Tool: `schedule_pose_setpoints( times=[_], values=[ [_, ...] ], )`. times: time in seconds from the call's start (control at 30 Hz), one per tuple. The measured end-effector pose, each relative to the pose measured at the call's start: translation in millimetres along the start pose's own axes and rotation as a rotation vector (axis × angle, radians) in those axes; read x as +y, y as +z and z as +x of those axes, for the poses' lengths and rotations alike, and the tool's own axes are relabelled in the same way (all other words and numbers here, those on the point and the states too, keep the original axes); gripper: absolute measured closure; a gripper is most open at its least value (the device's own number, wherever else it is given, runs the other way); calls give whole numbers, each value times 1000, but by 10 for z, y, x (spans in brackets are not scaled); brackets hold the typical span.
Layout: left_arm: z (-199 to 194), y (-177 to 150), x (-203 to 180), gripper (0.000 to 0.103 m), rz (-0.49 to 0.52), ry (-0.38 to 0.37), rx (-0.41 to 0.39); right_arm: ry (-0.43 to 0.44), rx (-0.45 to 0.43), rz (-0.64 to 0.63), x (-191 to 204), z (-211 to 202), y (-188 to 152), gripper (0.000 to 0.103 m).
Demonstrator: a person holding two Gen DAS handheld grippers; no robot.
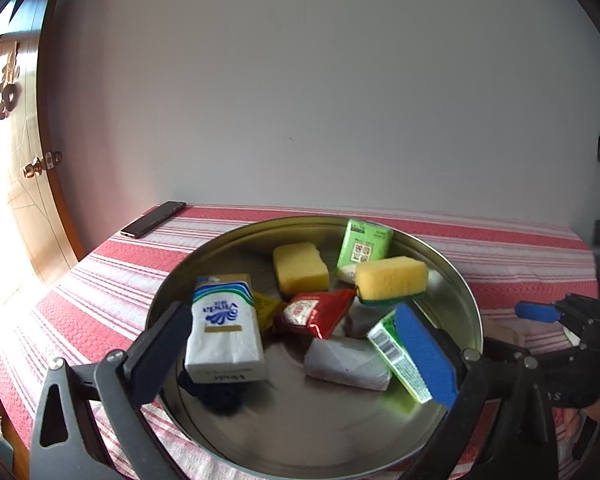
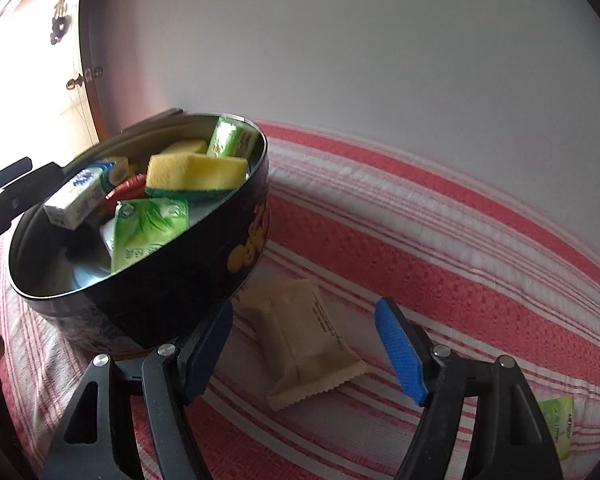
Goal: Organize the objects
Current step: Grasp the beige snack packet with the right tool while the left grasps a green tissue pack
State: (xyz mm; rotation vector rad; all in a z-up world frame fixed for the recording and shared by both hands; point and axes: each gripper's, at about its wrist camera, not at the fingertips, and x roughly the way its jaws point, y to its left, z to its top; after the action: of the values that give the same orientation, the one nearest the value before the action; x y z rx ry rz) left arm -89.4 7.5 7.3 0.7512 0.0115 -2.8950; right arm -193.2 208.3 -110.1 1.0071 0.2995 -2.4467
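Striped desk (image 2: 440, 240), grey wall. Right tool (image 2: 304, 354) spread, empty, straddling beige packet (image 2: 300, 340); next: lower, clamp, carry to tin (image 2: 204, 272). Left tool (image 1: 300, 352) spread, empty, above tin.

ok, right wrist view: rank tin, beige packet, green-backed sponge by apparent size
1. round tin, clearly largest.
2. beige packet and green-backed sponge look alike; the packet is nearer the camera, so no ranking between them.

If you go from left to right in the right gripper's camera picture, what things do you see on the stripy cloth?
Round black tin full of sponges and packets → beige packet lying flat between the open fingers → small green packet at the far right edge.
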Motion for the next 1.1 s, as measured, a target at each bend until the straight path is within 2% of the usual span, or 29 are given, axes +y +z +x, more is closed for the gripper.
schedule_pose_setpoints(
  times=[0.17,0.2,0.23,0.27,0.37,0.57,0.73,0.8,1.1],
  values=[
    [7,-24,-70,0,12,8,8,17,88,6,-7,155,-12,29],
    [9,-23,-76,0,11,8,9,27,97,6,-8,168,-20,34],
    [12,-21,-82,0,9,7,11,28,95,5,-13,155,-27,50],
    [10,-14,-95,0,10,7,11,30,88,6,-7,139,-27,59],
    [-2,11,-145,0,16,8,5,30,59,10,-14,57,-55,63],
    [-40,63,-467,0,54,-30,-4,-57,-72,26,-170,-266,-163,64],
    [-75,63,-953,0,128,-81,-5,-119,-188,108,-534,-651,-289,64],
    [-84,57,-1158,0,158,-110,-3,-170,-231,148,-676,-825,-339,64],
    [-22,25,-2177,0,301,-301,30,-372,-242,321,-1487,-1180,-671,64]
  ],
)
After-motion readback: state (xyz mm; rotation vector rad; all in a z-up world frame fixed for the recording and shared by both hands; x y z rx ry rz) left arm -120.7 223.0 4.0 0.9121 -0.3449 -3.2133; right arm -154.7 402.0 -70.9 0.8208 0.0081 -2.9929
